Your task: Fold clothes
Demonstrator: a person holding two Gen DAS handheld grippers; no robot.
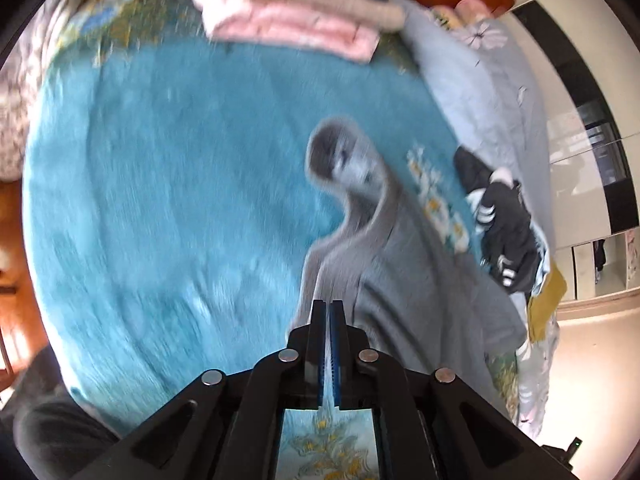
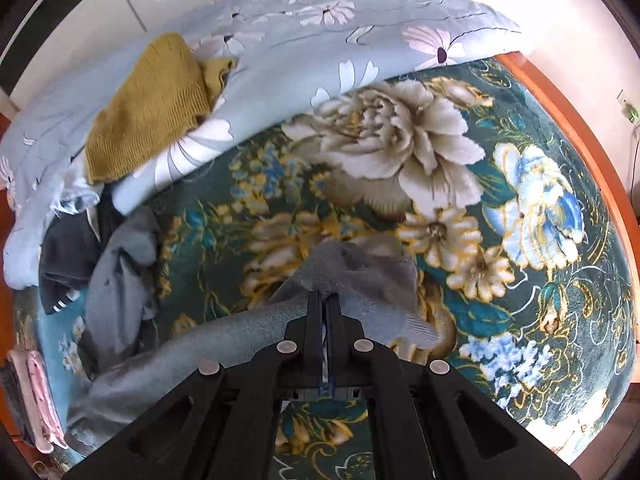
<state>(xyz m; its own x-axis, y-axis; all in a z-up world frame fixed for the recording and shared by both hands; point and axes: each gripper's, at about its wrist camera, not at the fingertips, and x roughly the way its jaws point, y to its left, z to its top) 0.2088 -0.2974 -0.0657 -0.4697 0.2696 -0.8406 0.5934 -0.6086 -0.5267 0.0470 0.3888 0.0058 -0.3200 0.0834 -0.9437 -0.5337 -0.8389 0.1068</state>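
A grey fleece garment (image 1: 384, 264) lies on the teal flowered blanket (image 1: 180, 180), with one end rising toward the camera. In the blurred left wrist view my left gripper (image 1: 330, 303) has its blue pads almost together at the garment's left edge, and the cloth runs up to the tips. In the right wrist view the same grey garment (image 2: 240, 332) bunches around my right gripper (image 2: 325, 294). That gripper is shut on a fold of it and holds it above the blanket (image 2: 520, 320).
Folded clothes, pink on top, are stacked (image 1: 296, 20) at the blanket's far edge. A pale blue flowered quilt (image 2: 320, 20) bears a mustard sweater (image 2: 148, 108). A black striped garment (image 2: 68, 264) and another grey-blue one (image 2: 120, 280) lie beside it. The wooden bed frame (image 2: 580, 128) borders the right.
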